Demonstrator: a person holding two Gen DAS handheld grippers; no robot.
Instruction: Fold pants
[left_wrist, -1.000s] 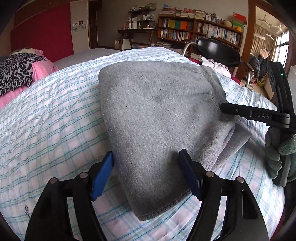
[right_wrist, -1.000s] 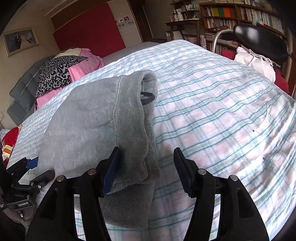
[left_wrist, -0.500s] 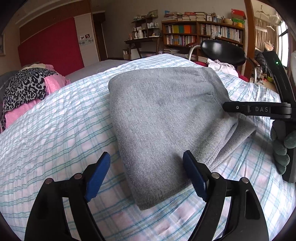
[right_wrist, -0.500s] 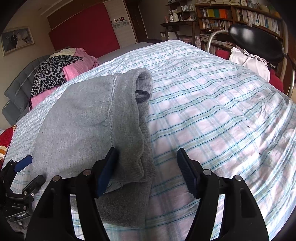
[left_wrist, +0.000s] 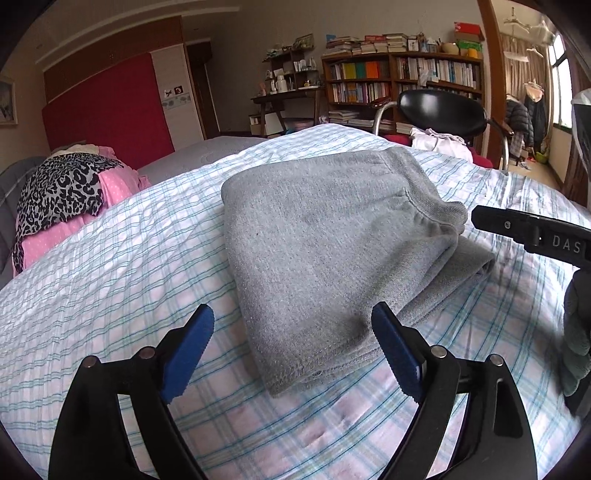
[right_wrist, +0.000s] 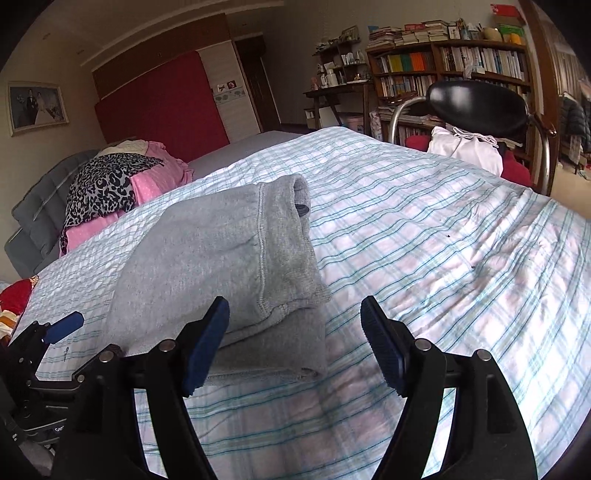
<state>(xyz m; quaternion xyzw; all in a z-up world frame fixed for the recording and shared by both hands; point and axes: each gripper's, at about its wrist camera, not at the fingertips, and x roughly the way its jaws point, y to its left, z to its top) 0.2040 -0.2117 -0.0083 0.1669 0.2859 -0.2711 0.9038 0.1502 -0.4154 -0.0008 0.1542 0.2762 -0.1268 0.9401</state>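
Gray pants (left_wrist: 325, 236) lie folded in a thick stack on the plaid bed (left_wrist: 110, 280), left tongs (left_wrist: 291, 350) and right tongs (right_wrist: 295, 343) both spread, empty, just short of it; soft, limp fleece, probably best gripped at hemmed edges.

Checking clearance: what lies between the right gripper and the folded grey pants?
Only bare plaid bedsheet; right gripper sits open, clear of the folded grey pants, per right wrist view.

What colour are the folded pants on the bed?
Plain heather grey pants, clearest in the left wrist view.
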